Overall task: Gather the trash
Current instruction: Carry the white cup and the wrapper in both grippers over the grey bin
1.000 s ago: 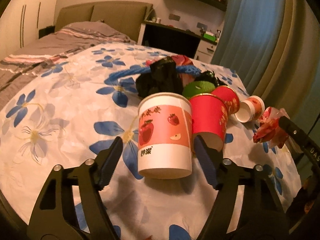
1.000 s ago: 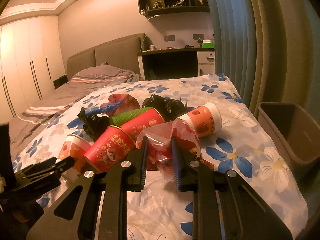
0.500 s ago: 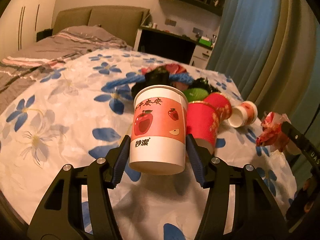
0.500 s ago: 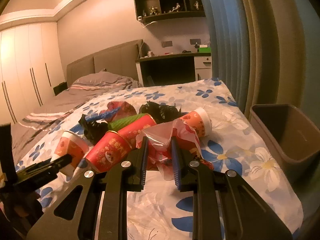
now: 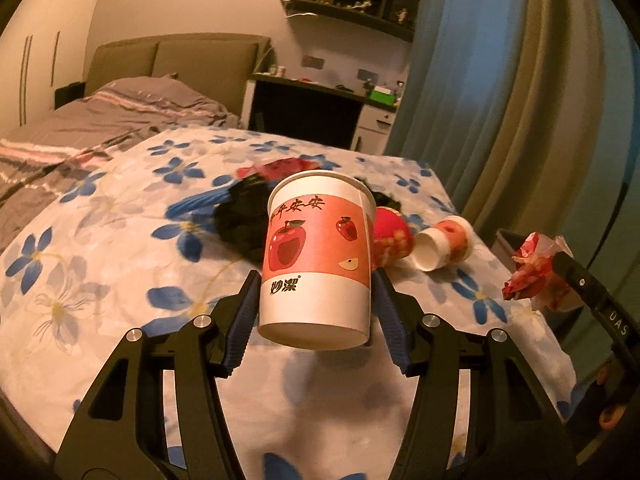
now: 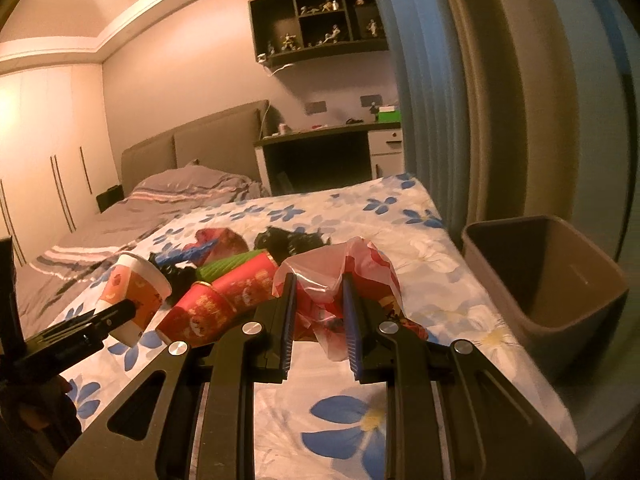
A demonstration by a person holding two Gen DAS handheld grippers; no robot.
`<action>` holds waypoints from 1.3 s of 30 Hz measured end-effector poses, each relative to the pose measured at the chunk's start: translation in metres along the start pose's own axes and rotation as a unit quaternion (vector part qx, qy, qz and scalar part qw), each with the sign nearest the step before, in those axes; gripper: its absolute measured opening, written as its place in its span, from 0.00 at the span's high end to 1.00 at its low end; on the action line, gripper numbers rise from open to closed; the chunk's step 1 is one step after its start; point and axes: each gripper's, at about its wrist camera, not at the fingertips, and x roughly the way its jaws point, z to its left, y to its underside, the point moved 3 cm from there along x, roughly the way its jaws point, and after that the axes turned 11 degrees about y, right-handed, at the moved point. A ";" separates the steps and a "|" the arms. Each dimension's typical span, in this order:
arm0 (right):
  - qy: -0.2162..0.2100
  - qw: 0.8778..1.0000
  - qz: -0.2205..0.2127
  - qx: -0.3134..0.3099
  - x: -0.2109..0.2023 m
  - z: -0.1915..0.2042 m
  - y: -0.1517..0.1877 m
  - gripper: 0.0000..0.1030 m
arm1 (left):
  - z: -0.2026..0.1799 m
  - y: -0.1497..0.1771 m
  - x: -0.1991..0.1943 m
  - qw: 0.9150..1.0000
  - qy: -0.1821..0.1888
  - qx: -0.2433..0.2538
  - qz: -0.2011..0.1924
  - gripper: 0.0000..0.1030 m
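- The left gripper [image 5: 314, 312] has the apple-print paper cup [image 5: 318, 256] clamped between its blue pads, one pad on each side of the lower wall; the cup sits upright, clear of the floral bedspread [image 5: 100, 240], its shadow falling on the cloth below.
- Over on the right, the right gripper [image 6: 318, 320] stands narrow, pinched on a crumpled red-and-clear plastic bag [image 6: 340, 276]; the bag bunches up above the pads and hangs down between them.
- Left wrist view catches that same bag at the far right, beyond the bed's right edge; blurred, but red and crinkled.
- Still on the bedspread, mid-bed toward its right side: two red paper cups [image 6: 224, 300] lying on their sides, touching each other; a green ribbed cup [image 6: 232, 264] tipped over just behind them; black crumpled plastic [image 6: 292, 240] behind that; a red wrapper [image 6: 218, 240] further back.
- A second apple-print cup [image 5: 444, 242] lies on its side near the right edge of the bed, mouth toward the camera, apart from the red ones.
- The grey bin [image 6: 548, 280] stands just off the bed's right edge, open; nothing visible in the part of the inside that shows.
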 end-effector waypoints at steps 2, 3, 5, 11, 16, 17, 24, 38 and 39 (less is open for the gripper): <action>0.006 1.000 -0.005 0.005 -0.003 -0.007 -0.002 0.78 | -0.012 -0.002 0.004 1.000 0.010 0.009 0.000 0.46; 0.009 1.000 -0.007 0.008 -0.005 -0.012 -0.003 0.78 | -0.019 -0.003 0.005 1.000 0.014 0.013 -0.001 0.46; 0.017 1.000 -0.012 0.013 -0.008 -0.020 -0.005 0.78 | -0.032 -0.005 0.010 0.999 0.026 0.024 -0.002 0.46; 0.044 0.998 -0.028 0.029 -0.018 -0.050 -0.011 0.78 | -0.076 -0.011 0.029 0.997 0.069 0.045 0.004 0.46; 0.075 0.995 -0.043 0.045 -0.022 -0.082 -0.018 0.78 | -0.118 -0.016 0.047 0.992 0.105 0.070 0.007 0.46; 0.081 0.995 -0.046 0.047 -0.023 -0.088 -0.019 0.78 | -0.126 -0.018 0.051 0.991 0.112 0.074 0.008 0.46; 0.123 0.989 -0.063 0.061 -0.024 -0.130 -0.028 0.78 | -0.184 -0.022 0.084 0.981 0.166 0.102 0.014 0.46; 0.162 0.981 -0.069 0.084 -0.005 -0.188 -0.037 0.78 | -0.266 -0.021 0.149 0.961 0.240 0.131 0.031 0.46; 0.163 0.981 -0.069 0.086 -0.004 -0.191 -0.036 0.78 | -0.271 -0.019 0.154 0.960 0.243 0.133 0.033 0.46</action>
